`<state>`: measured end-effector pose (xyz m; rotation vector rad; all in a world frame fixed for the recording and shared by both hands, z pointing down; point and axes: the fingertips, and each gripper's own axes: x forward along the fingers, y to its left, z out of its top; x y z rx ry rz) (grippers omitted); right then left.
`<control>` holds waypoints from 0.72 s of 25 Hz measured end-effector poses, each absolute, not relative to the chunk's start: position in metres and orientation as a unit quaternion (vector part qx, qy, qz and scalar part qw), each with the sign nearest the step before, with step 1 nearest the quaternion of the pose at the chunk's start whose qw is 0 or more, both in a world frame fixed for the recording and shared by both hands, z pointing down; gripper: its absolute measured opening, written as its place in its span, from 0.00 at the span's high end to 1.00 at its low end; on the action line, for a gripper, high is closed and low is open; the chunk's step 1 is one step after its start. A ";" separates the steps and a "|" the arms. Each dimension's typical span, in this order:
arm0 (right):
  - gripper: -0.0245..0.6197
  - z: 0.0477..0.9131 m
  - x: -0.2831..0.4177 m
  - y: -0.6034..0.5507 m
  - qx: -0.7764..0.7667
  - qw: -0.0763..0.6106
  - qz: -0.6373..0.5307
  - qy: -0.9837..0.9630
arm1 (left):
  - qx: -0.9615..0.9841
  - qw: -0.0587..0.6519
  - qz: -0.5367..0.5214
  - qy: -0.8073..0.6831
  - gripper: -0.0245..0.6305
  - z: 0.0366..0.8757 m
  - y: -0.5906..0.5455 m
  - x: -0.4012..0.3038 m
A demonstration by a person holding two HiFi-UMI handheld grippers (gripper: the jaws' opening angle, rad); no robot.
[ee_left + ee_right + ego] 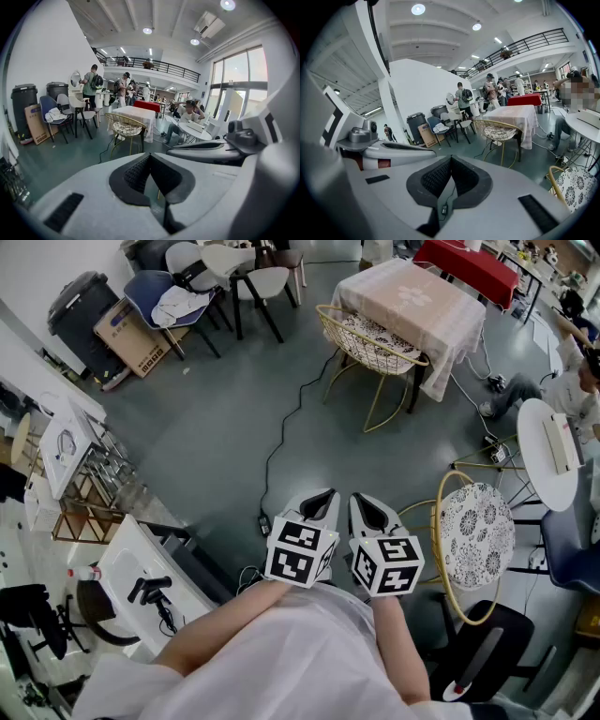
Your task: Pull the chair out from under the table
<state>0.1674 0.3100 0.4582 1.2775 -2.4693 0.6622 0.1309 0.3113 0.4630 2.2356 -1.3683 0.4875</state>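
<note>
The left hand-held gripper point(317, 505) and the right hand-held gripper point(372, 512) are both closed on nothing at lower centre. They are well apart from the gold wire chair with a patterned cushion point(373, 341), which is pushed in against the square, pale-cloth-covered desk point(412, 298) at upper right. The best approach is probably to walk up, open the jaws, clamp the curved top rail of the backrest, and draw the chair straight back.

Chair point(370, 345) is thin gold-finish metal wire with a patterned cloth cushion. Table point(412, 301) wears a soft matt pinkish cloth. Floor point(216, 427) looks smooth, slight sheen. Left gripper point(328, 493) and right gripper point(362, 498): matt pale plastic, rough black pads point(136, 174).
</note>
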 end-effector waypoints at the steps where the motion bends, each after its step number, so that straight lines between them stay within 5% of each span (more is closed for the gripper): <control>1: 0.96 0.459 0.168 0.309 0.443 0.142 0.230 -0.855 | 0.815 0.235 0.177 -0.499 0.96 0.463 0.310 0.132; 18: 0.96 0.472 0.152 0.276 0.437 0.156 0.232 -0.855 | 0.812 0.250 0.174 -0.498 0.96 0.476 0.271 0.116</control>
